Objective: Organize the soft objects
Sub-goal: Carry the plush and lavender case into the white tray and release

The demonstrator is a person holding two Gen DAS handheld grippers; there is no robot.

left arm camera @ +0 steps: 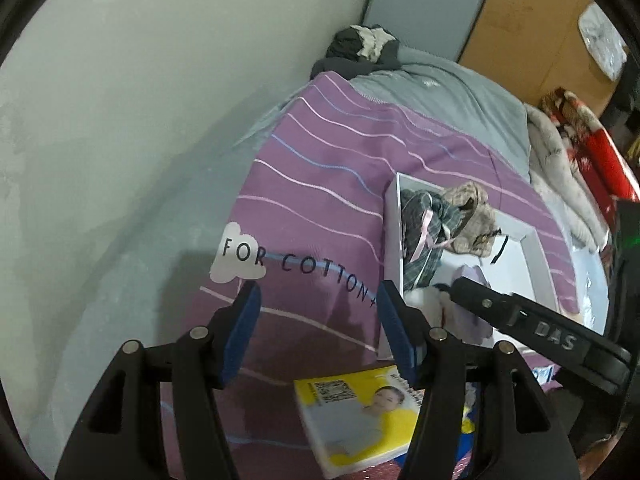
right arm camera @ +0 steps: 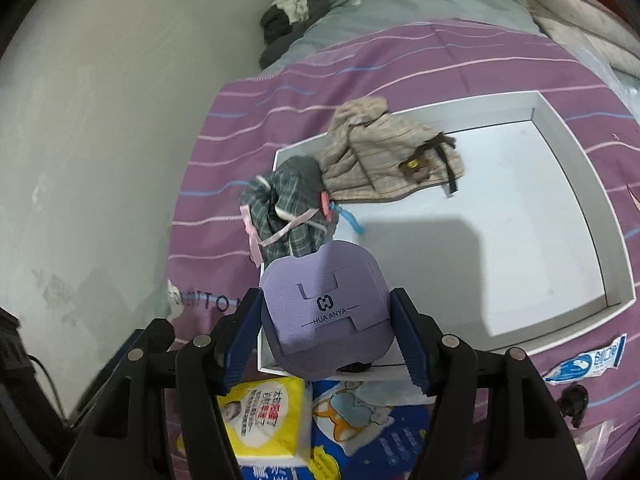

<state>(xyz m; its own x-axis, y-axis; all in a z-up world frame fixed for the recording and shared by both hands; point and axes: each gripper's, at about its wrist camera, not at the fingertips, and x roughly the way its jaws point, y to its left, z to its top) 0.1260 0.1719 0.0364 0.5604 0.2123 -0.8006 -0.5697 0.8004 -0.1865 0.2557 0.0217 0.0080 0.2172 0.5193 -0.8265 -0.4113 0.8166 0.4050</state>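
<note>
Lilac pouch point(right arm camera: 326, 312), pebbled, "HUA ANYA" on flap, clamped in right gripper point(right arm camera: 326, 334) over white tray point(right arm camera: 576, 184). Left gripper point(left arm camera: 318, 334) agape, nothing btwn pads.

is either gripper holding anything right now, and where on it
The right gripper clamps the purple pouch by its two sides; the left gripper is open and empty.

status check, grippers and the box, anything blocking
Left hand-held gripper open, empty. Right hand-held gripper shut on purple pouch, at white box near edge. Plaid bundle and beige cloth already inside; floor beyond clear.
</note>
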